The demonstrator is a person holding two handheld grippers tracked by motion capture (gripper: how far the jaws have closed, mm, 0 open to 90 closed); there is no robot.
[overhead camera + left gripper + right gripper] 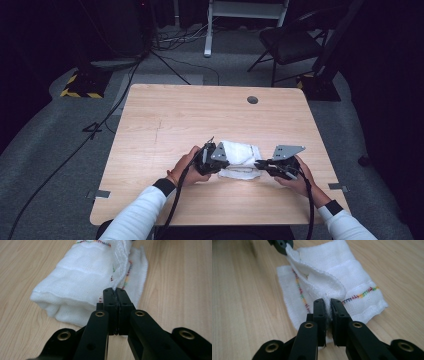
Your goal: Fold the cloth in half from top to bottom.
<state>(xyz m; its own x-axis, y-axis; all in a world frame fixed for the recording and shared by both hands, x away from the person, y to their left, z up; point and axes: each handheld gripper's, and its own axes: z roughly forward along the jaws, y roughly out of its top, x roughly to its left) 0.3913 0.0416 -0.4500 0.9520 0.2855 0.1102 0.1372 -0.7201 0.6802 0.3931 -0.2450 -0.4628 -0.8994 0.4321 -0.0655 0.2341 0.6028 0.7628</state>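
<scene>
Pale wooden table [165, 125] bears our folded white gauze cloth with rainbow stitching [242, 152]; our left gripper [115, 293] and right gripper [327, 305] each pinch its raised edge.

I reach in from the near edge with both forearms in white sleeves, black cuffs at my wrists, my hands well forward and angled inward toward each other. My left hand [186, 165] wraps the left gripper [218, 157] from the outer side, its grey plate facing up and its cable trailing back past my forearm. Its jaws are pressed tight together, pinching a fold of the cloth [75, 282]. My right hand [300, 177] grips the right gripper [260, 165] low and level, jaws likewise clamped on a cloth edge, nearly closed.
</scene>
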